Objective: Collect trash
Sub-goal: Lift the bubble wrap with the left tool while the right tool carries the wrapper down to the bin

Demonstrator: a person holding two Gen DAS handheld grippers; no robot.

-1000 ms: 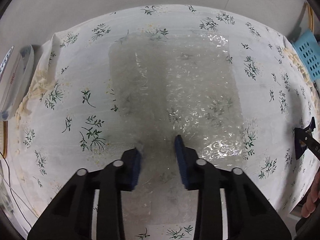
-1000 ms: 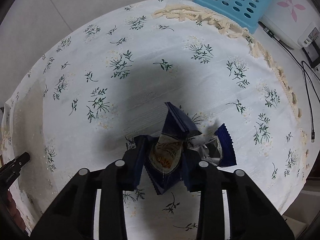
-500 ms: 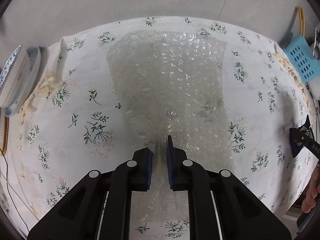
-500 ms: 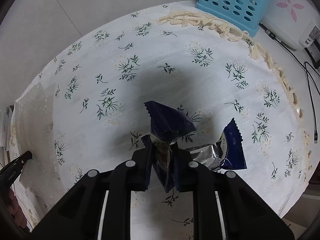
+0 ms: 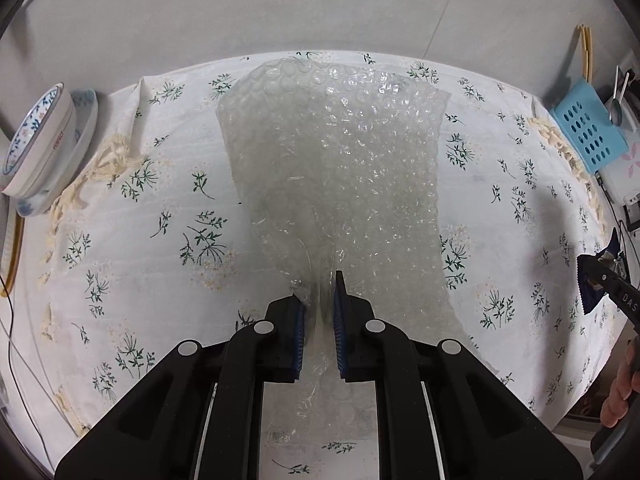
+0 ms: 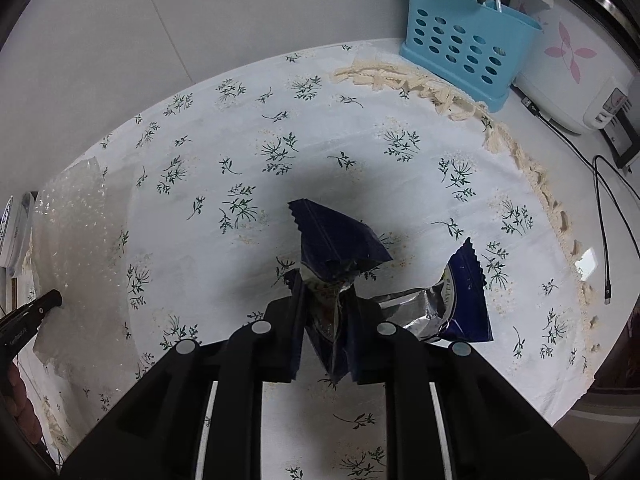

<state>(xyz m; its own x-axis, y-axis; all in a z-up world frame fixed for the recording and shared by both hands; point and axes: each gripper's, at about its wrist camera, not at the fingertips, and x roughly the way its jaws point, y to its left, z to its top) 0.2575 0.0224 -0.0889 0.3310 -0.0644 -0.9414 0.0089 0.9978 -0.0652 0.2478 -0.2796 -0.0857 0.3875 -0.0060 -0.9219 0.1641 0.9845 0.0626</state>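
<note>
Both grippers have risen off the tablecloth: left gripper clamped on the bubble wrap, right gripper on the blue wrapper. Pickup done; next, carry both to a bin, unseen here.

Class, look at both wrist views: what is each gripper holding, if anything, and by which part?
The left gripper pinches the bubble wrap at its gathered near edge. The right gripper clamps the dark blue snack wrapper by its crumpled middle.
</note>
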